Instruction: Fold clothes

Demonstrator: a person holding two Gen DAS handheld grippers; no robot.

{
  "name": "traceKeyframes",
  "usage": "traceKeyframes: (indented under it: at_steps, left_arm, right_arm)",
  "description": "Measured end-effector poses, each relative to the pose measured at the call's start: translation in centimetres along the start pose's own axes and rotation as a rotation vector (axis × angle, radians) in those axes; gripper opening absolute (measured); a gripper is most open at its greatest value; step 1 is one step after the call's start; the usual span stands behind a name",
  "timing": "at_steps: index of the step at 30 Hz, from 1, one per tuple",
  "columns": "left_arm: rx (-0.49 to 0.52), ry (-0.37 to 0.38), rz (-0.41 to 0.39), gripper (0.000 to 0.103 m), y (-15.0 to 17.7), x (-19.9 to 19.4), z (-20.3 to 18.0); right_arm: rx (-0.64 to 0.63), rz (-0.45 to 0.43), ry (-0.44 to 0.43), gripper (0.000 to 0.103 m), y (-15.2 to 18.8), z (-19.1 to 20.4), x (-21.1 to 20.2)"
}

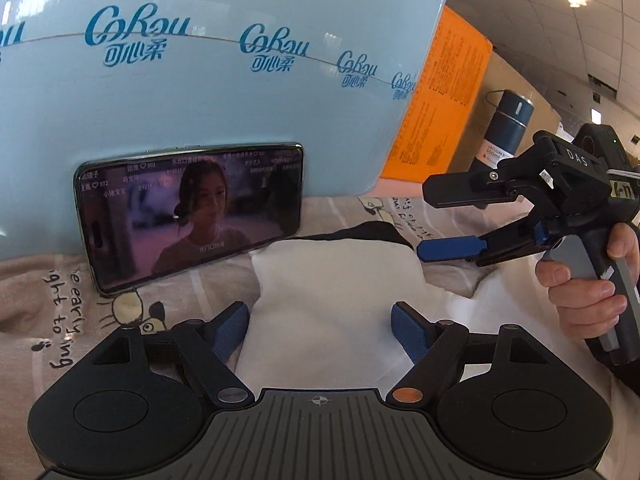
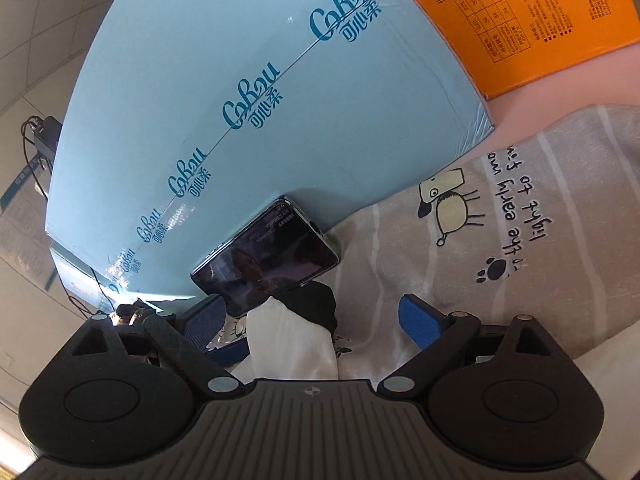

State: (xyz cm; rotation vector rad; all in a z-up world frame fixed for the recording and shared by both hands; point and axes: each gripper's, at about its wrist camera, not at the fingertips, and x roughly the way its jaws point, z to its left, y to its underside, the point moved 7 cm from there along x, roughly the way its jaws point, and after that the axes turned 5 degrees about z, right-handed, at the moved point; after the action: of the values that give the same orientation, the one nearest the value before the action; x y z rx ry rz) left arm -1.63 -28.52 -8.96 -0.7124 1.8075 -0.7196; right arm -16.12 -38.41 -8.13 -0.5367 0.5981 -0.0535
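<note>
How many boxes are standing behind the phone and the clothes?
2. The light blue box stands directly behind the phone, which leans against it. The orange box stands beside the blue one, toward the flask. Others may be out of frame.

Blue carton [image 1: 200, 100] with phone [image 1: 192, 216] leaning on it walls off the far side; orange box [image 1: 440, 120] and flask [image 1: 508, 128] beside it. Printed sheet [image 2: 520, 240] right of the white garment [image 1: 332, 300] lies clear.

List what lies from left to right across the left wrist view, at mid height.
Phone → white garment → right gripper → hand on its handle.
</note>
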Motion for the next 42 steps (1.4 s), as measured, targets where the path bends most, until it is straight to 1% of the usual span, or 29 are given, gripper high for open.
traceKeyframes:
  at_steps: [2, 4, 5, 6, 7, 9, 11, 13, 15, 18, 21, 22, 24, 25, 26, 28, 30, 32, 35, 37, 40, 42]
  left_arm:
    - [-0.014, 0.009, 0.002, 0.08, 0.0, 0.1, 0.3]
    - [-0.015, 0.011, 0.002, 0.08, 0.0, 0.1, 0.2]
    - [-0.014, 0.011, 0.001, 0.08, 0.0, 0.1, 0.2]
    - [-0.021, 0.019, -0.003, 0.08, -0.1, 0.0, 0.3]
    - [-0.03, 0.029, -0.008, 0.08, -0.1, 0.0, 0.5]
    - [-0.047, 0.042, -0.016, 0.08, -0.2, -0.1, 0.7]
    - [-0.048, 0.035, -0.02, 0.08, -0.4, -0.2, 0.8]
    - [-0.01, 0.06, -0.048, 0.081, -0.5, -0.7, 0.1]
    - [0.035, 0.092, -0.08, 0.081, -0.7, -1.2, -0.6]
    - [0.1, 0.137, -0.125, 0.081, -0.8, -2.1, -1.7]
    - [0.195, 0.156, -0.174, 0.081, -0.7, -3.3, -2.9]
    - [0.23, 0.158, -0.191, 0.079, -0.7, -3.7, -3.3]
    - [0.279, 0.166, -0.199, 0.056, -0.6, -4.1, -3.9]
    - [0.302, 0.17, -0.201, 0.037, -0.5, -4.3, -4.2]
    - [0.324, 0.175, -0.203, 0.023, -0.4, -4.5, -4.5]
    - [0.371, 0.144, -0.222, 0.015, -0.2, -5.2, -4.9]
    - [0.425, 0.106, -0.245, 0.012, 0.0, -6.4, -5.6]
    - [0.48, 0.07, -0.257, 0.012, 0.4, -7.7, -6.7]
    - [0.563, 0.037, -0.259, 0.012, 1.7, -9.3, -8.7]
    - [0.607, 0.03, -0.245, 0.012, 2.8, -10.0, -10.2]
    - [0.677, 0.023, -0.212, 0.013, 4.9, -10.8, -12.7]
    - [0.716, 0.026, -0.171, 0.013, 6.7, -11.1, -14.0]
  right_arm:
    - [-0.015, 0.009, 0.009, 0.093, 0.1, 0.3, 1.3]
    - [-0.039, 0.023, 0.01, 0.086, 0.5, 0.8, 2.3]
    - [-0.055, 0.029, 0.009, 0.068, 0.8, 1.1, 2.6]
    - [-0.072, 0.035, 0.008, 0.043, 1.1, 1.4, 2.9]
    - [-0.114, 0.038, 0.007, 0.035, 1.4, 2.0, 3.1]
    - [-0.193, 0.009, -0.014, 0.018, 1.8, 3.1, 2.8]
    - [-0.246, 0.013, -0.106, 0.017, 2.1, 4.2, 2.0]
    - [-0.309, 0.024, -0.204, 0.017, 2.5, 5.4, 0.8]
    - [-0.371, 0.03, -0.27, 0.017, 2.9, 6.1, -0.4]
    - [-0.435, 0.045, -0.339, 0.015, 3.4, 7.0, -2.1]
    - [-0.472, 0.054, -0.372, 0.014, 3.6, 7.2, -3.7]
    - [-0.482, 0.057, -0.377, 0.013, 3.8, 7.3, -4.0]
    - [-0.497, 0.055, -0.375, 0.013, 3.9, 7.3, -4.5]
    - [-0.503, 0.052, -0.369, 0.013, 4.0, 7.3, -4.6]
    - [-0.504, 0.046, -0.363, 0.013, 4.0, 7.2, -4.7]
    - [-0.512, 0.04, -0.356, 0.013, 4.1, 7.1, -4.9]
    - [-0.52, 0.035, -0.349, 0.013, 4.2, 7.0, -5.1]
    - [-0.529, 0.03, -0.342, 0.013, 4.3, 7.0, -5.2]
    - [-0.594, 0.033, -0.343, 0.013, 5.6, 7.9, -6.9]
    - [-0.647, 0.041, -0.333, 0.013, 6.9, 8.5, -8.2]
    - [-0.72, 0.054, -0.287, 0.013, 9.8, 8.7, -10.3]
    - [-0.737, 0.069, -0.264, 0.013, 11.8, 8.5, -11.5]
